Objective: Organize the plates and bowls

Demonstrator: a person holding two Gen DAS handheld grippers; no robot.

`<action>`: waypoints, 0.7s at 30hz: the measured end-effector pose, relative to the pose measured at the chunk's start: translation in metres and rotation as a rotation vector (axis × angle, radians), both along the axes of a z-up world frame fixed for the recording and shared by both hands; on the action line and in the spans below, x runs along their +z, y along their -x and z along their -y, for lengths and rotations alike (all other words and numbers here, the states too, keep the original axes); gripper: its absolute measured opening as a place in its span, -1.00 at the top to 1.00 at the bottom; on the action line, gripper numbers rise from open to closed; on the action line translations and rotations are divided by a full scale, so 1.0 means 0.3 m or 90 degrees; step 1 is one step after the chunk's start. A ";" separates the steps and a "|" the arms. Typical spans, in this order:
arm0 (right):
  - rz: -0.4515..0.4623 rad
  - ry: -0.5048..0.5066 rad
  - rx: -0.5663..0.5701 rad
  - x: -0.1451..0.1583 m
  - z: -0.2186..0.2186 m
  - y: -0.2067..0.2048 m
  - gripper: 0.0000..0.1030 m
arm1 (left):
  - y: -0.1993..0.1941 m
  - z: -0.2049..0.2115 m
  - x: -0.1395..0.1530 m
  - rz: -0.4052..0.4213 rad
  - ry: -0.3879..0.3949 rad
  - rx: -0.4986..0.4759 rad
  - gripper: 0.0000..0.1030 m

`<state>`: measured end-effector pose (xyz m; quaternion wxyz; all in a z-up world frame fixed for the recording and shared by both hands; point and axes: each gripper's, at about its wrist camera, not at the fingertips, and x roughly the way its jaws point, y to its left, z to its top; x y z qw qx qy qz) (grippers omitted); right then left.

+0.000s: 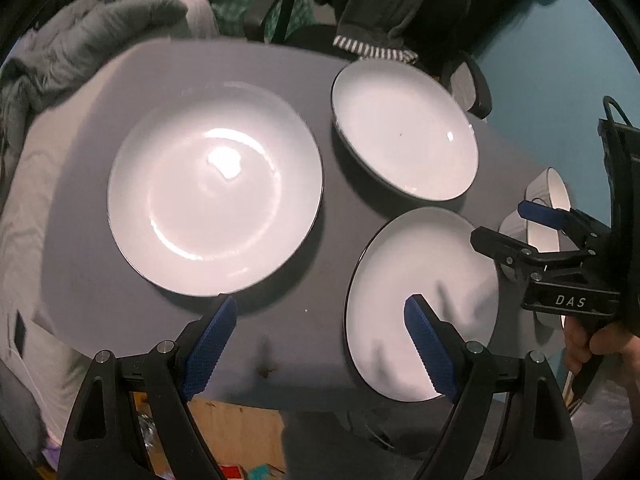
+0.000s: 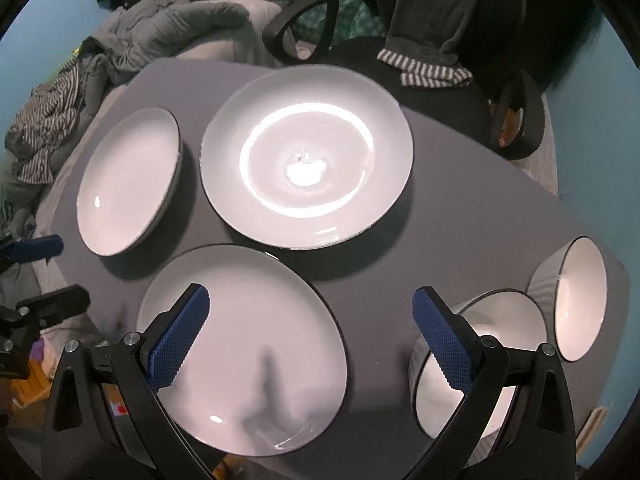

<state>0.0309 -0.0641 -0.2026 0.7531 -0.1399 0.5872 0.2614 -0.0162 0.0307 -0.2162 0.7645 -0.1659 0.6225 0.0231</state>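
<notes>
Three white plates with dark rims lie on a grey table [image 1: 100, 264]. In the left wrist view a large plate [image 1: 216, 188] is at the left, a second plate [image 1: 404, 128] at the back right, a third plate [image 1: 420, 300] at the front right. My left gripper [image 1: 320, 336] is open and empty above the table's front edge. In the right wrist view the plates are at the left [image 2: 128, 180], centre [image 2: 306, 156] and front [image 2: 244, 348], with two white bowls [image 2: 472, 364] [image 2: 576, 300] at the right. My right gripper [image 2: 312, 336] is open and empty.
A black chair [image 2: 440, 8] draped with dark clothing stands behind the table. Jackets and clothes [image 2: 140, 36] are piled at the back left. The right gripper [image 1: 532, 232] shows at the right of the left wrist view, above the bowls [image 1: 548, 200].
</notes>
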 end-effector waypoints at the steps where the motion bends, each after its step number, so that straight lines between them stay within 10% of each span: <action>1: -0.004 0.000 0.001 -0.009 0.001 -0.001 -0.96 | 0.001 0.001 -0.013 -0.004 0.000 0.001 -0.70; 21: -0.073 0.001 0.067 -0.129 -0.007 0.045 -0.43 | 0.003 0.058 -0.163 -0.070 0.026 -0.018 -0.26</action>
